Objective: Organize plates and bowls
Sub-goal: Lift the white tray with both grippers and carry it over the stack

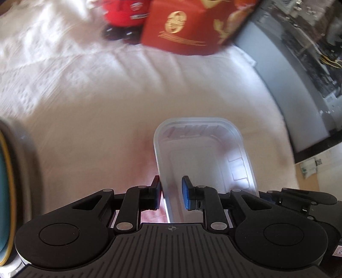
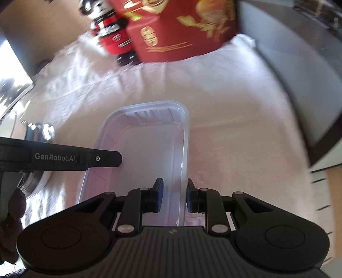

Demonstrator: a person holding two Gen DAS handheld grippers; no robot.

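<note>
A clear rectangular plastic container (image 1: pixel 205 149) (image 2: pixel 145 154) hangs between my two grippers over the white tablecloth (image 1: pixel 96 96). My left gripper (image 1: pixel 171 192) is shut on the container's left wall, one blue pad inside and one outside. My right gripper (image 2: pixel 175 196) is shut on the right wall in the same way. The container looks sharp while the background is smeared. The left gripper's side shows in the right wrist view as a black bar marked GenRobot.AI (image 2: pixel 59 158). Part of the right gripper's body (image 1: pixel 299 198) shows at the right of the left wrist view.
A teal plate with a yellow rim (image 1: pixel 6 192) sits at the far left edge. A red gift box with gold print (image 1: pixel 188 27) (image 2: pixel 181 32) and a red toy figure (image 1: pixel 124 15) (image 2: pixel 111 36) stand at the back. The table's edge (image 1: pixel 288 128) runs along the right.
</note>
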